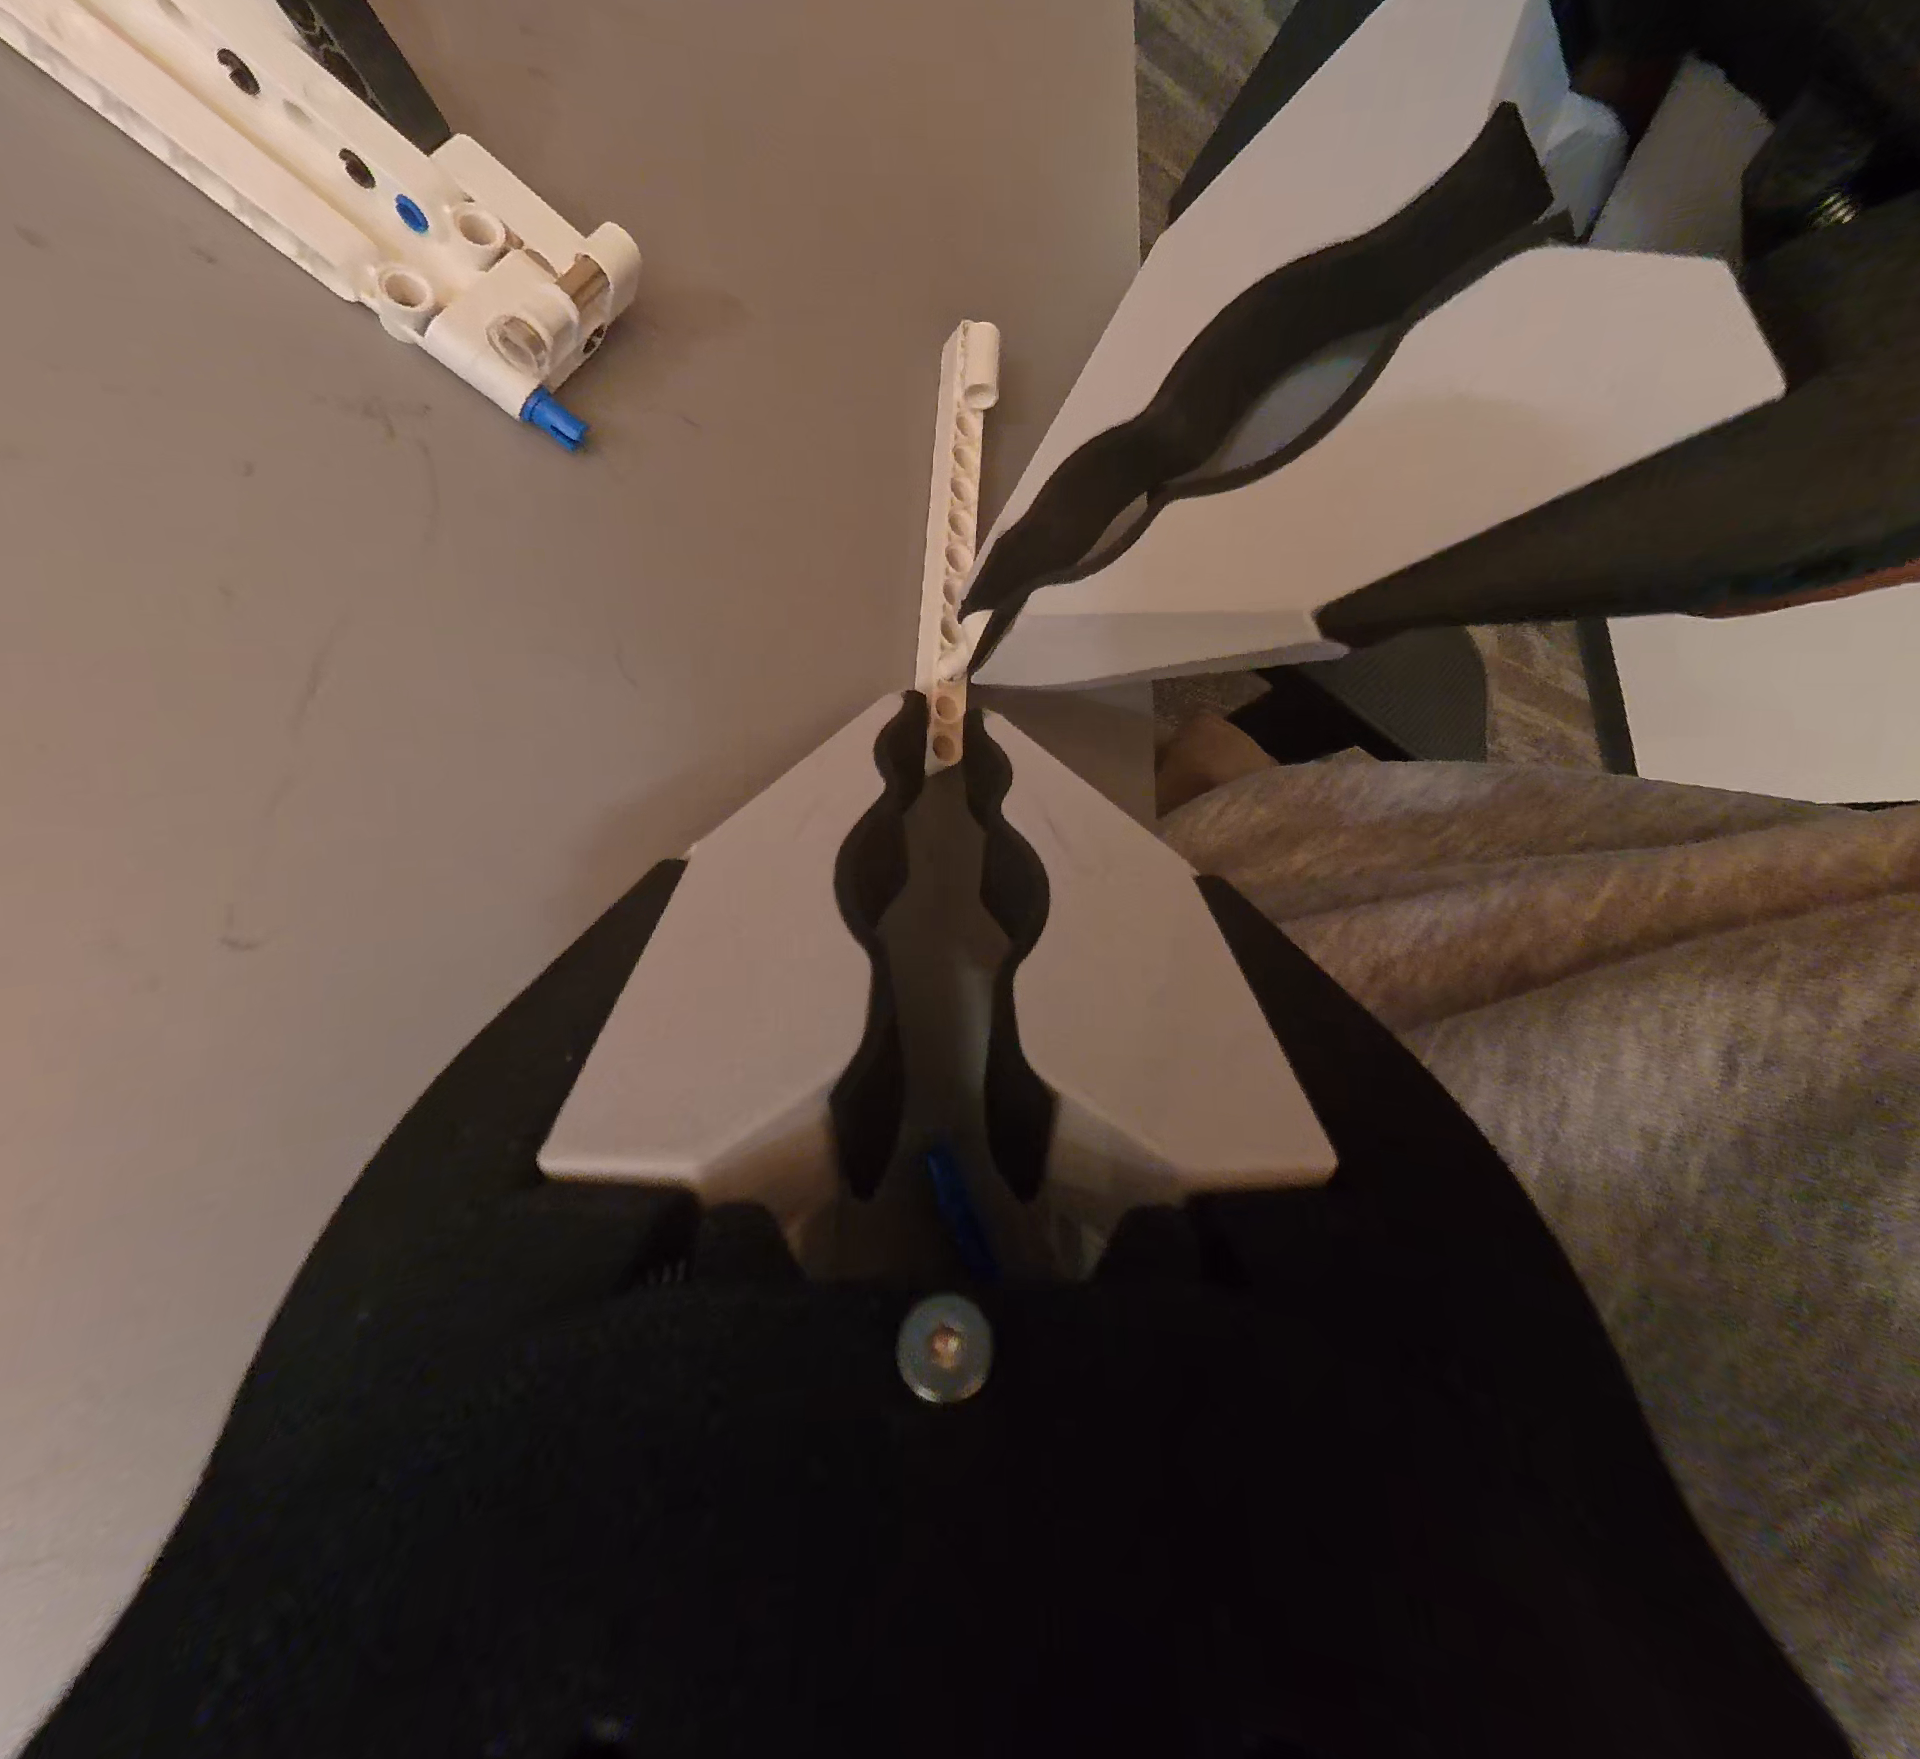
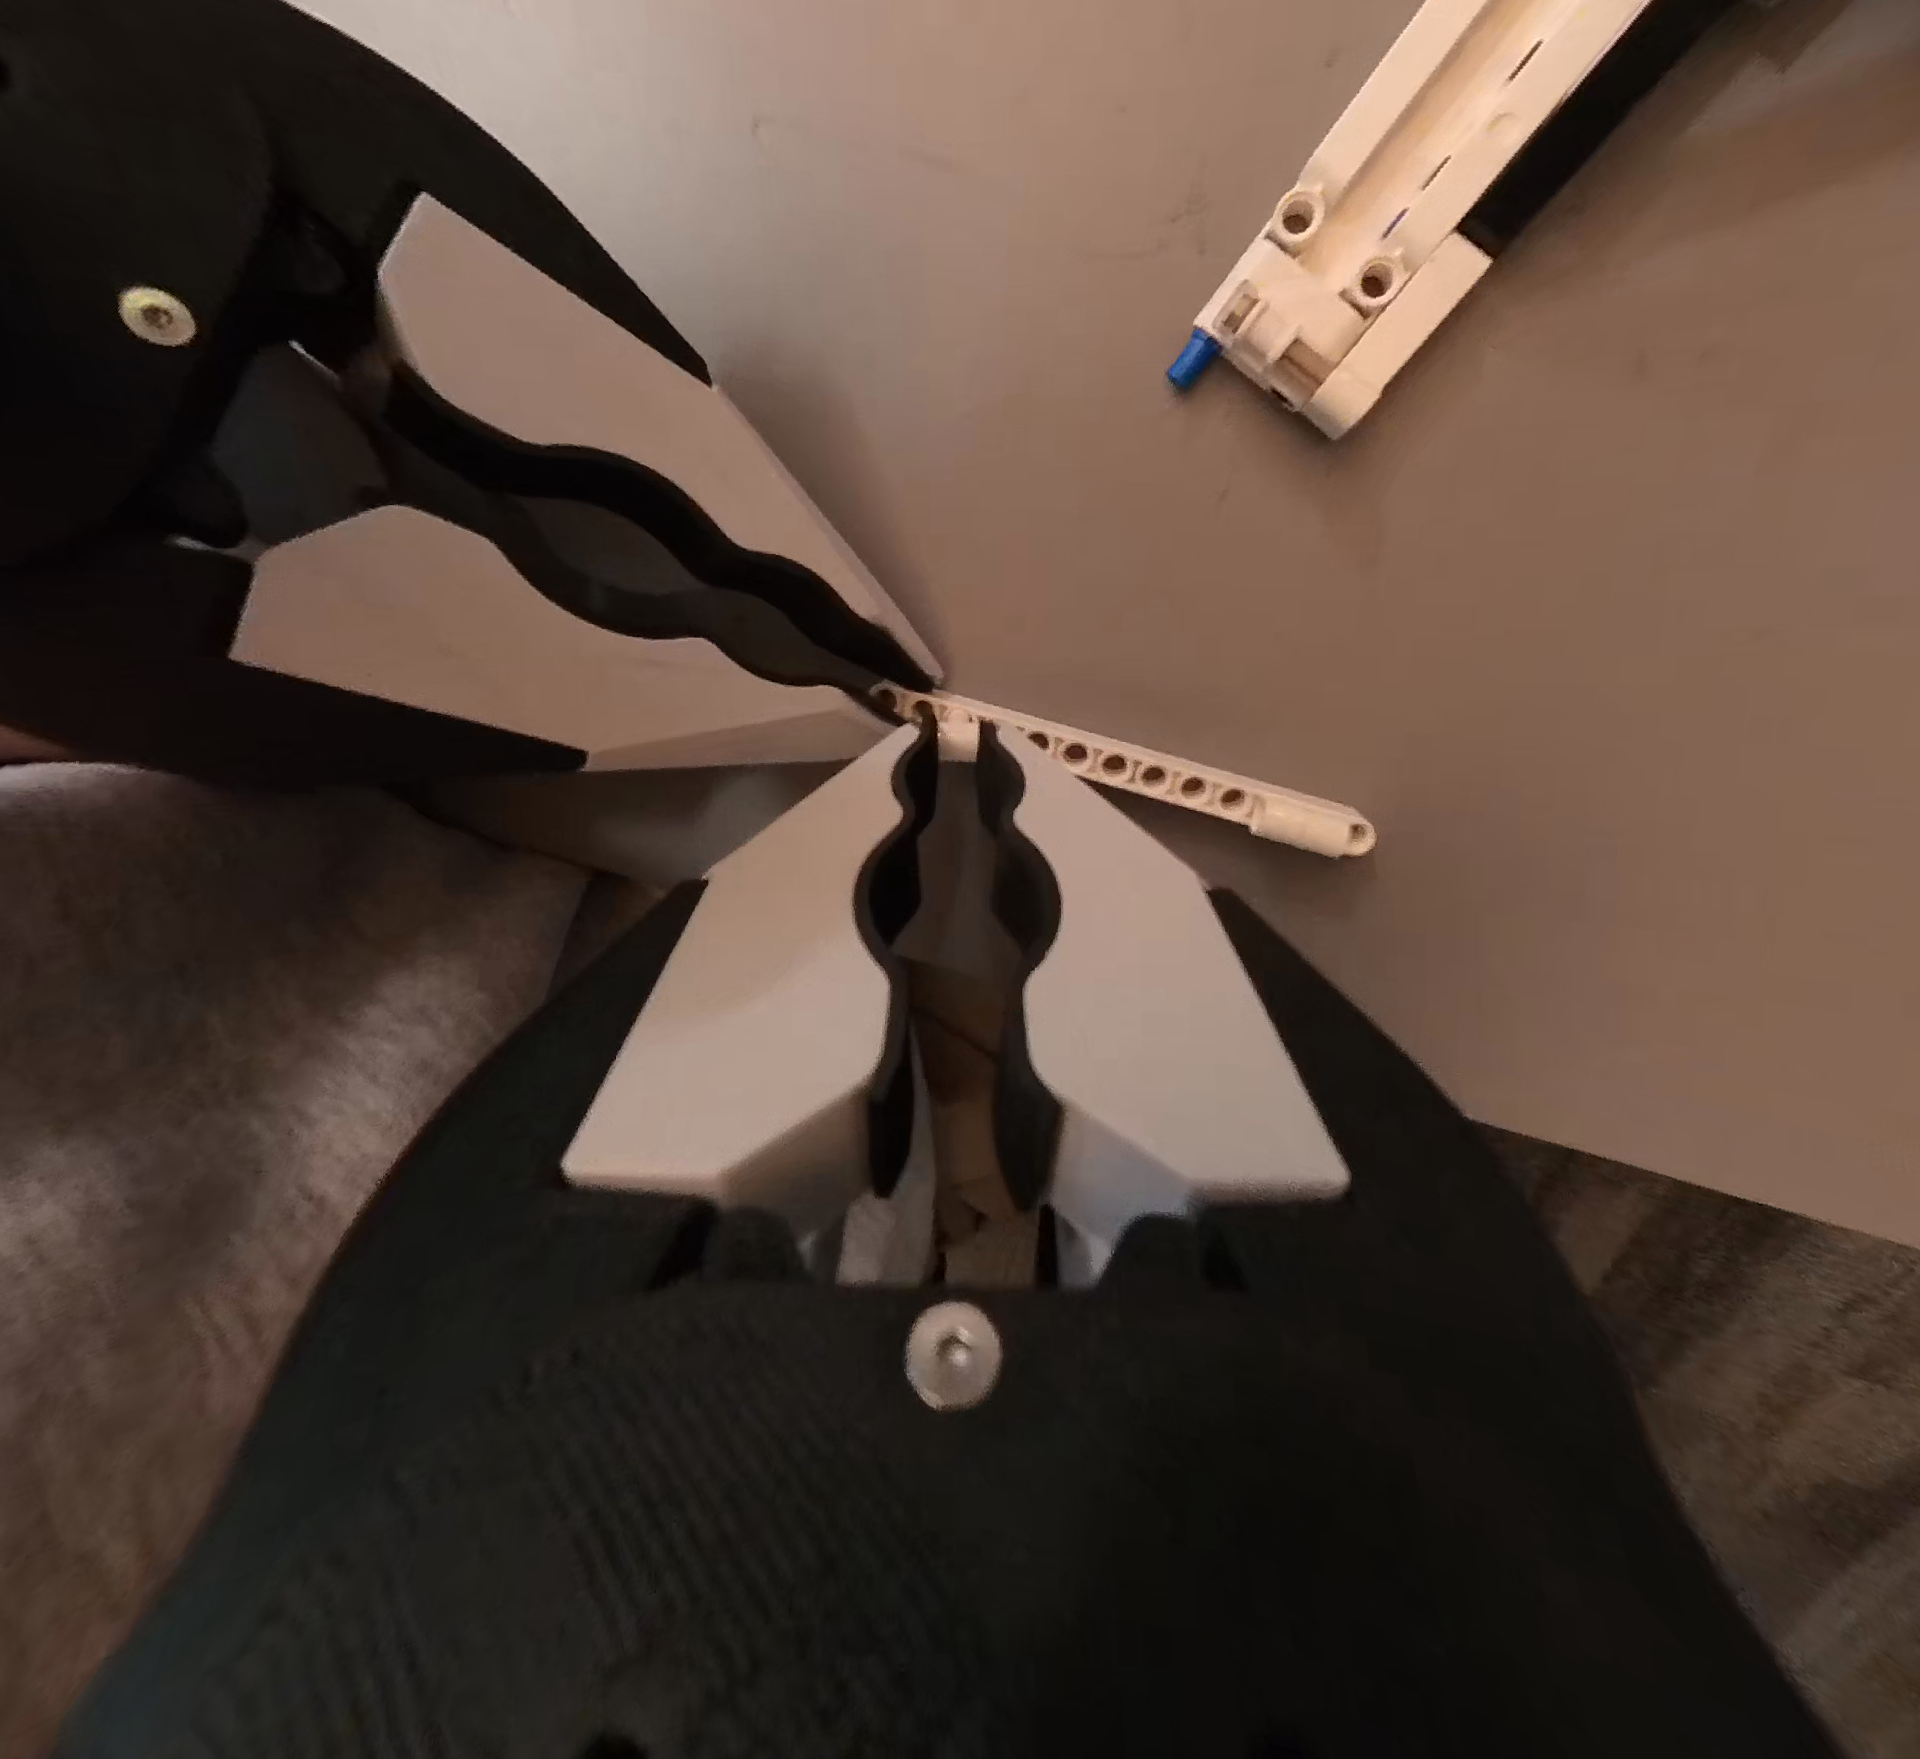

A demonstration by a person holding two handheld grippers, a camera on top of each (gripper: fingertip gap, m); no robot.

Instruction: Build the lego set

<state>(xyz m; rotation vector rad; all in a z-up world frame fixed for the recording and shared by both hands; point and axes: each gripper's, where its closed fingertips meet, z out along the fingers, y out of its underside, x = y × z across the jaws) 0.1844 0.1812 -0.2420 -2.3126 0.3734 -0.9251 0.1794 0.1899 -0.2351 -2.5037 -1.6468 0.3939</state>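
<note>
Table (image 1: 520,878), grey-brown, scuffed, its edge running beside grey cloth (image 1: 1610,1086) on the near side. Assembly (image 1: 312,151), long, white with a black panel along one side and holes down its length, lying flat on the table well apart from both grippers; a blue pin (image 1: 558,433) juts from its near end, also seen in the right wrist view (image 2: 1190,364). Left gripper (image 1: 943,722), black body with white fingers and wavy black pads, jaws clamped on the near end of the beam (image 1: 961,504). Right gripper (image 2: 951,743), same build, jaws pinched on the same beam just beside the left gripper's hold, approaching from the side. Beam, slim, white, with a row of holes and a rounded far end, held over the table near its edge, its free length pointing away from both grippers (image 2: 1195,790).
</note>
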